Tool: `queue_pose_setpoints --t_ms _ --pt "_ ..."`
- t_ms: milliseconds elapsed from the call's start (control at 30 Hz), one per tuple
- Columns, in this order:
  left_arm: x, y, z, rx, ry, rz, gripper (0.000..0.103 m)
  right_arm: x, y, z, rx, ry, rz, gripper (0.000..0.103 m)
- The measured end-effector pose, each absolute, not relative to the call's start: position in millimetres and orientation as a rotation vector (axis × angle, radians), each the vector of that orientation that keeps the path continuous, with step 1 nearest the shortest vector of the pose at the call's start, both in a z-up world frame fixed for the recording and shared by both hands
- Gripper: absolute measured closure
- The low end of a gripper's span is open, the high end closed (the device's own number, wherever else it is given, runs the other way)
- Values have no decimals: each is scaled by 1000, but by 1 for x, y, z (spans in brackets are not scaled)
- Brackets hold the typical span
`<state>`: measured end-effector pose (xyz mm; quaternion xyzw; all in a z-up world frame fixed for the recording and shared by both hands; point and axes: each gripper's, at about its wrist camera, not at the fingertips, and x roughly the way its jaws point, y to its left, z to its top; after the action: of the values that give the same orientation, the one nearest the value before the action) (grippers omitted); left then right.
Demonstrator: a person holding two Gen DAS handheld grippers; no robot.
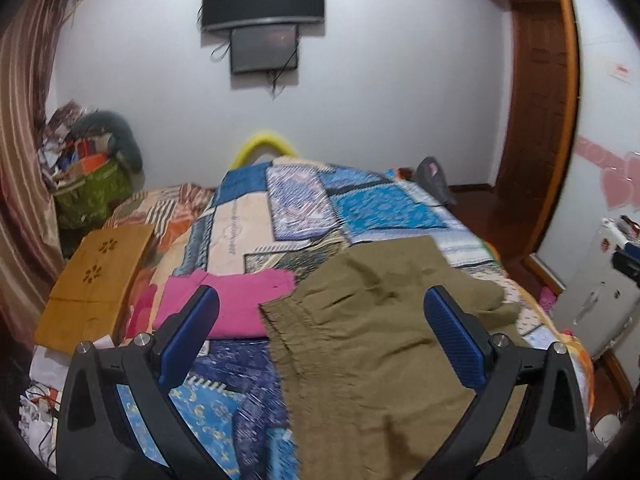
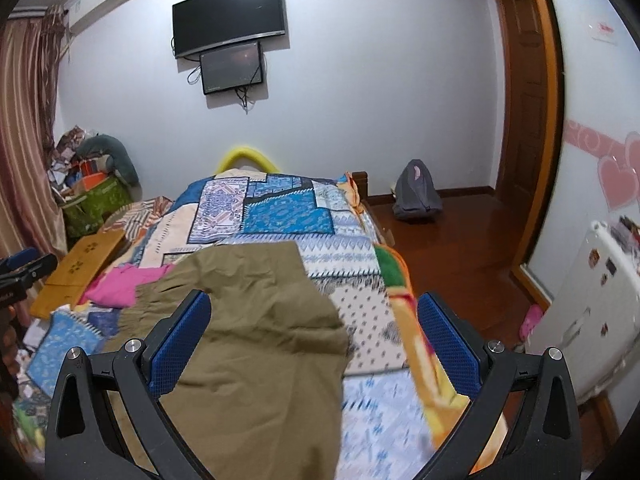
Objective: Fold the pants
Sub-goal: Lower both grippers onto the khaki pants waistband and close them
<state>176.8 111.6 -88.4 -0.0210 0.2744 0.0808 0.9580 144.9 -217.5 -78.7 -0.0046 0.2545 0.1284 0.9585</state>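
Blue-padded fingers of the left gripper [image 1: 320,304] stand spread wide at the near edge of its view, released and grasping nothing; the olive pants [image 1: 380,340] lie between and beyond them. Similarly, the right gripper [image 2: 314,308] has its fingers parted wide and empty, its left pad [image 2: 180,344] over the near part of the same garment, its right pad over the orange border of the bedding. Pants rest crumpled on the patchwork quilt [image 1: 256,224] covering the bed, with the gathered waistband [image 1: 280,320] toward the left; whether either gripper touches the cloth cannot be told. Just left of the pants, touching the waistband, lies a pink garment [image 1: 236,304]. Farther left, a wooden board [image 1: 92,284] with flower-shaped cut-outs rests at the bed's left edge. On the far wall hang a dark television [image 2: 230,16] and a smaller screen [image 2: 232,66] directly beneath it. A yellow curved object [image 2: 246,158] rises at the far end of the bed. A grey backpack [image 2: 416,196] sits on the wooden floor to the right, near the doorway. Striped curtains [image 1: 24,140] hang at far left above a cluttered green bag [image 1: 92,192].
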Motion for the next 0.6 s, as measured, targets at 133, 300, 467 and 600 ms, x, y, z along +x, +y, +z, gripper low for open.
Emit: queue_pose_setpoints --t_ms 133,300,467,600 --pt "212 131 -100 -6 582 210 0 175 -204 -77 -82 505 272 0" --pt "255 158 -129 -7 633 250 0 228 -189 -89 -112 526 328 0" --pt "297 185 -179 -39 746 242 12 283 -174 -117 -123 563 400 0" --pt "319 196 -217 -29 819 262 16 327 -162 -144 -177 624 412 1"
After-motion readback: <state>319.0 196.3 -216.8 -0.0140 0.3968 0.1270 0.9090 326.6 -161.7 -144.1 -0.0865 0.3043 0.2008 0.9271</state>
